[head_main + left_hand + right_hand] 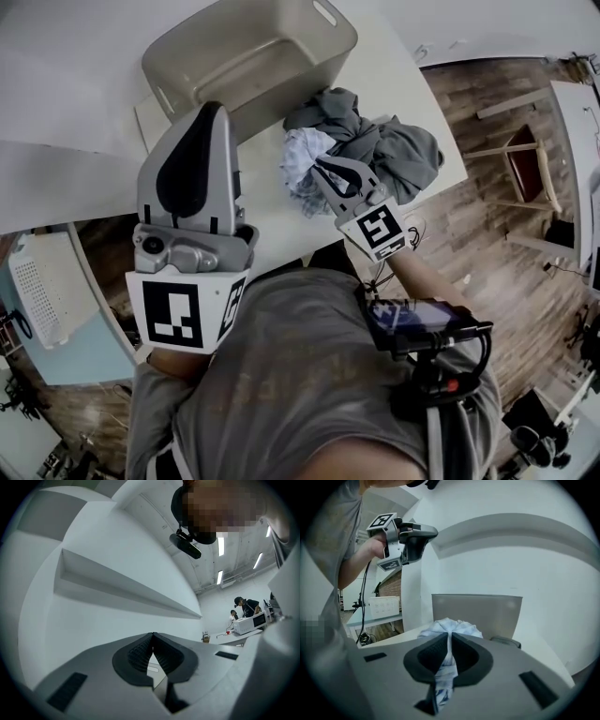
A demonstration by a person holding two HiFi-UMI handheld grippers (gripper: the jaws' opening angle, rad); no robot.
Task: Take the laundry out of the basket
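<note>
Closest to the head camera, the left gripper (212,111) is raised above the table's near edge, its tip aimed towards the basket (281,37). In its own view the left gripper (152,637) has its jaws pressed tip to tip with nothing between them, and only white wall shows beyond.

To its right and lower down, the right gripper (323,171) points up and to the left in the head view, into a pale blue-and-white patterned cloth (300,155). Its own view shows the right gripper (450,637) clamped on that patterned cloth (450,625). A narrow strip of fabric runs back between the pads along the gripper's line, and the rest bunches into a rounded wad just past the tips.

The cloth sits on the white table (394,66), outside the basket and just beside its near right corner, touching a heap of grey garments (394,145) on its right. The beige basket stands open side up, with its long axis running from lower left to upper right in the head view.
</note>
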